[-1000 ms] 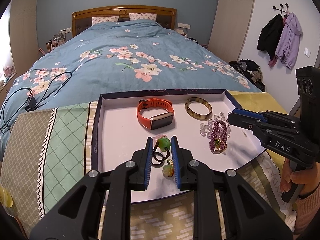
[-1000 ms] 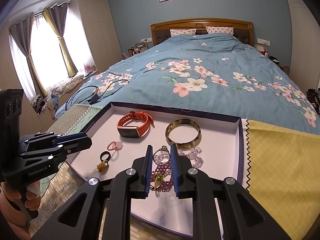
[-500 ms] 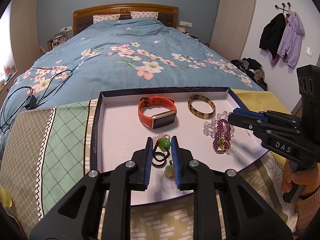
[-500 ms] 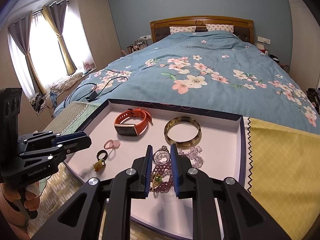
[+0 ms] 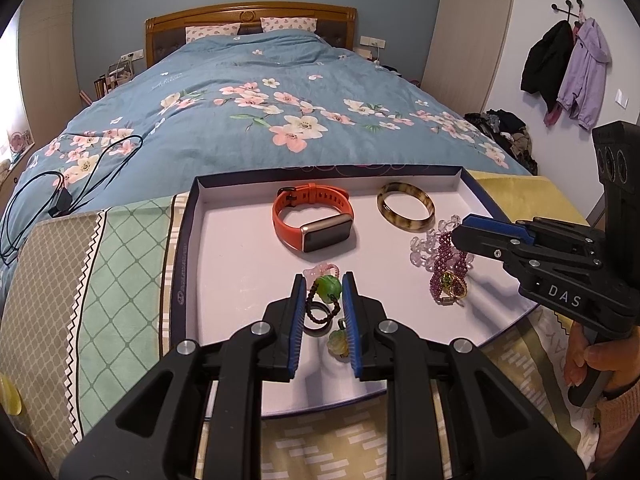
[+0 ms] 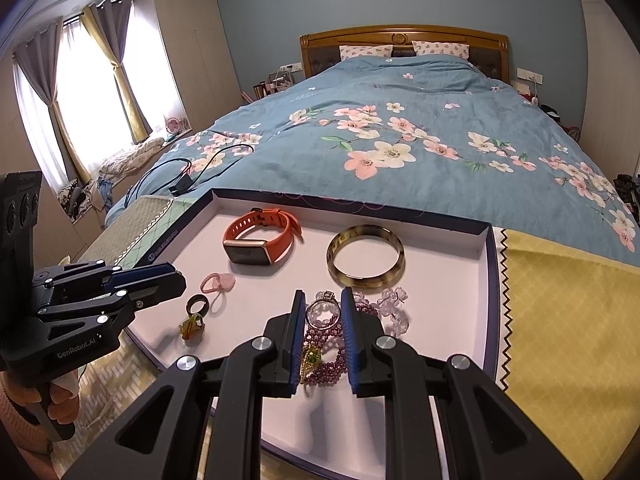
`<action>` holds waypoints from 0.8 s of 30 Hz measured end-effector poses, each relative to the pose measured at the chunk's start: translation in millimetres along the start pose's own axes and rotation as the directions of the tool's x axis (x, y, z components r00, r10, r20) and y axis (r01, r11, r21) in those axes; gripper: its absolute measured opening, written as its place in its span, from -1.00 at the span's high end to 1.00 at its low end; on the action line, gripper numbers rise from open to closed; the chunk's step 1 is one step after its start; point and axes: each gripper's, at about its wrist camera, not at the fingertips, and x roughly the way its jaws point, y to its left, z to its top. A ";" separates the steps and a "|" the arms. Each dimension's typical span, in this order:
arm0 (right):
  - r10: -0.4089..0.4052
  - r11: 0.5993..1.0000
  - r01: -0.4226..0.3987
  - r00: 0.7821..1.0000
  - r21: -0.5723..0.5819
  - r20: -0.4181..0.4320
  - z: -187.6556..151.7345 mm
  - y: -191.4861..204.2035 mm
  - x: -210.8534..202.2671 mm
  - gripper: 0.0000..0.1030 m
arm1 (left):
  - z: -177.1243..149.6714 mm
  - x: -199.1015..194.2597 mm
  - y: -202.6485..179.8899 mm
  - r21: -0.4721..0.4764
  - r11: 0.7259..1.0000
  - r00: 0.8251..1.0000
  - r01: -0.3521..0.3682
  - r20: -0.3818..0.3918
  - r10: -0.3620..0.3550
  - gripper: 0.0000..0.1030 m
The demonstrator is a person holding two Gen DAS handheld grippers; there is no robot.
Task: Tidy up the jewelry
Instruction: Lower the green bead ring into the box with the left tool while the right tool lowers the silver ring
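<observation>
Left wrist: dark ring (image 5: 318, 317) half-hidden behind jaws

Floral blue duvet (image 5: 256, 120), wooden headboard (image 6: 404, 40), black charger cable (image 5: 60, 196), hanging jackets (image 5: 568, 64), curtained window (image 6: 80, 92)

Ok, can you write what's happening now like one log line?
left hand-held gripper: shut on green bead charm | right hand-held gripper: shut on silver ring | both over tray

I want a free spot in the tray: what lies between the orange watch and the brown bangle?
Nothing. In the right wrist view, only bare white tray floor shows between the orange watch and the brown bangle.
</observation>
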 end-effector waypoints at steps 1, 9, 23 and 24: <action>-0.001 1.000 0.001 1.000 -0.001 -0.002 -0.5 -0.4 0.1 0.69 | -0.2 0.1 0.0 0.000 1.000 1.000 0.000 0.001 0.000 0.64; -0.008 1.000 0.008 1.000 0.001 -0.011 -1.1 -1.4 1.2 0.69 | -1.4 4.5 -0.4 -0.003 1.000 1.000 -0.005 -0.003 0.005 0.64; -0.025 1.000 0.025 0.999 0.008 -0.045 -1.5 -0.9 13.1 0.68 | -5.7 16.1 3.0 -0.007 1.000 0.999 -0.018 -0.028 0.018 0.63; -0.026 1.000 0.026 0.999 0.009 -0.046 -1.7 -1.1 13.2 0.68 | -5.8 15.5 3.1 -0.008 1.000 0.999 -0.019 -0.026 0.019 0.62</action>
